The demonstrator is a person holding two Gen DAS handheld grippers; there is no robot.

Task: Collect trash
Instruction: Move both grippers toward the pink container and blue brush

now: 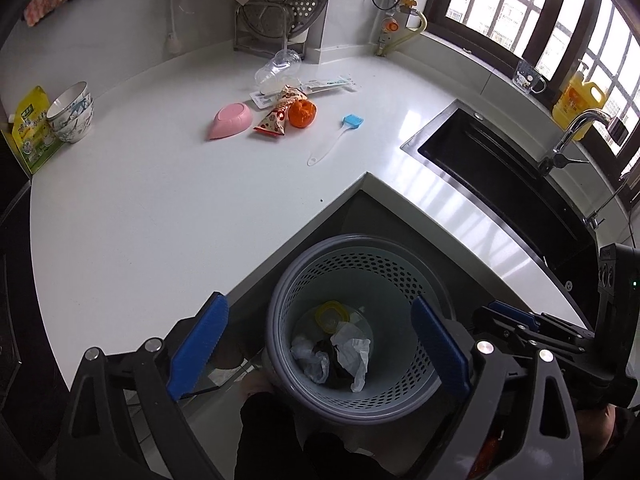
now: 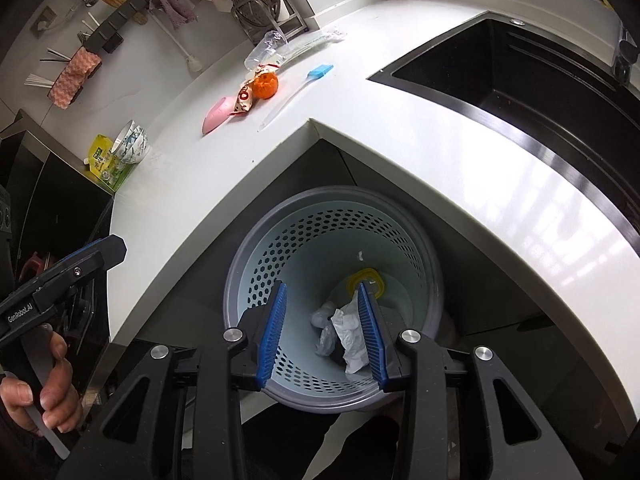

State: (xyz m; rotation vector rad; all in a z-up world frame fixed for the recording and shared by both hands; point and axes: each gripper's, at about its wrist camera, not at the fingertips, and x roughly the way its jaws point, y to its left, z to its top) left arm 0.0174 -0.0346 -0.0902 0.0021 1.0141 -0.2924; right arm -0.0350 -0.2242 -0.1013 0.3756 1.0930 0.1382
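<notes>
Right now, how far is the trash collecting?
Done: the perforated bin holds crumpled tissue, plastic film and a yellow-rimmed lid. In hand: nothing; left gripper and right gripper are open. Left: snack wrapper, clear cup, orange peel.

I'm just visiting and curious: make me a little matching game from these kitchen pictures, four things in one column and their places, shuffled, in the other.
Things:
1. crumpled white paper
2. blue-headed silicone brush with clear handle
3. yellow plastic oil jug
4. stacked white patterned bowls

Places:
A. on the sill by the window
B. at the bottom of the grey perforated bin
C. at the counter's far left, beside a yellow-green pouch
D. on the white counter, right of the orange peel

Pairs: 1-B, 2-D, 3-A, 4-C
</notes>
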